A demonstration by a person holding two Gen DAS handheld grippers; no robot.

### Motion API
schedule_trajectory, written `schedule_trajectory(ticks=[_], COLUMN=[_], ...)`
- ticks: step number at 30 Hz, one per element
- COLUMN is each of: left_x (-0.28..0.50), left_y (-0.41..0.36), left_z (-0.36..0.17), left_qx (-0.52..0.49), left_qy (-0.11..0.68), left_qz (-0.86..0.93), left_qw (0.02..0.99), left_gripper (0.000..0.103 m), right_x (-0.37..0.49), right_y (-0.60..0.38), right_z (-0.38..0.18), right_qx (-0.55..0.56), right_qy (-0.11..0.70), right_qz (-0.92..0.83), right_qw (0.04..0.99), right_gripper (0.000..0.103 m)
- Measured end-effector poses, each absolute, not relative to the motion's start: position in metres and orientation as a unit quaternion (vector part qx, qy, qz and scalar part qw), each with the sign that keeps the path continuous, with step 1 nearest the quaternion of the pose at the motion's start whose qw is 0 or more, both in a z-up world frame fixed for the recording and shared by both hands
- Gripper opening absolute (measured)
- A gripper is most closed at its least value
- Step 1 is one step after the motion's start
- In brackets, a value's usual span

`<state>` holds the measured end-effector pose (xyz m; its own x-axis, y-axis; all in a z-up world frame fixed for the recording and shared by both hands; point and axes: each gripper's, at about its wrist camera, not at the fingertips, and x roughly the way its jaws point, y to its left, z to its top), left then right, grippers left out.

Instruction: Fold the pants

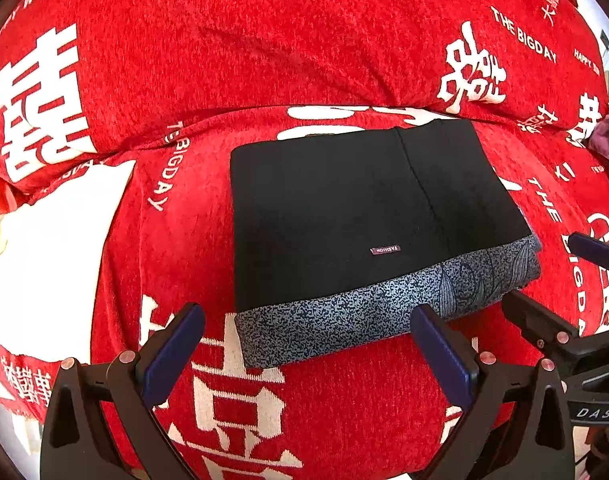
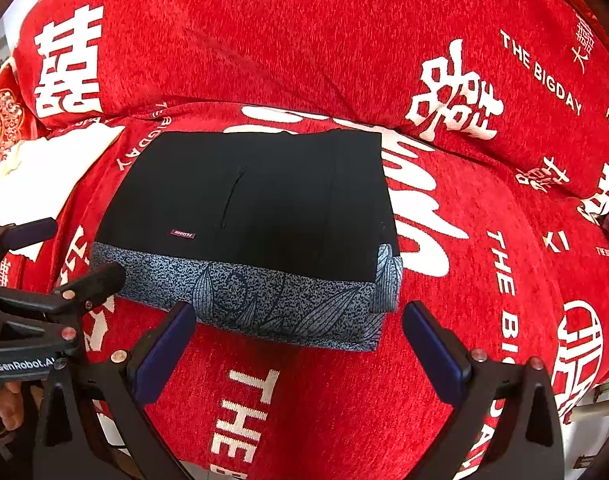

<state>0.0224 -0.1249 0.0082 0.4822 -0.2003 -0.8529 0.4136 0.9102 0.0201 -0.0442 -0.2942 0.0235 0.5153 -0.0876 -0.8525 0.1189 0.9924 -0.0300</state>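
Note:
The black pants (image 1: 344, 216) lie folded into a flat rectangle on the red sofa seat, with a blue-grey speckled leaf-print band along the near edge and a small label. They also show in the right wrist view (image 2: 256, 208). My left gripper (image 1: 308, 320) is open and empty, just in front of the band's near edge. My right gripper (image 2: 300, 320) is open and empty, at the band's near right part. The right gripper also shows at the right edge of the left wrist view (image 1: 552, 276), and the left gripper at the left edge of the right wrist view (image 2: 64, 252).
A red sofa cover (image 1: 264, 60) with white lettering covers seat and backrest. A white cloth (image 1: 52, 248) lies left of the pants. A purple garment (image 1: 608, 140) sits at the far right.

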Motion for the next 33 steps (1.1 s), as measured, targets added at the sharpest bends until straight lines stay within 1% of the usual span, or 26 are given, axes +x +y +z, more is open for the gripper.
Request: schedule_trajectory(ticks=[6,11,16,20,33], left_x=[0.023,0.019,0.021,0.020,0.020], left_y=[-0.124,-0.126,-0.119,-0.118,-0.121], left_z=[0.004,0.002,0.002,0.002,-0.002], left_qx=[0.102,0.114,0.081,0.073,0.076], left_qy=[0.485,0.480,0.484,0.480,0.484], left_qz=[-0.175,-0.144,-0.154,-0.147,-0.149], left_qw=[0.851,0.858,0.857,0.862,0.859], left_gripper=[0.103,0.103,0.103,0.103,0.103], right_x=[-0.046,-0.045,-0.045,-0.044,-0.045], right_y=[-0.293,-0.291,-0.292,-0.292,-0.290], right_z=[0.022,0.019,0.021,0.021,0.021], right_qx=[0.016,0.014,0.019,0.014,0.013], right_qy=[0.490,0.492,0.490,0.489,0.489], right_qz=[-0.060,-0.057,-0.054,-0.054,-0.053], right_qw=[0.869,0.869,0.870,0.871,0.871], right_gripper=[0.103,0.103,0.103,0.103,0.103])
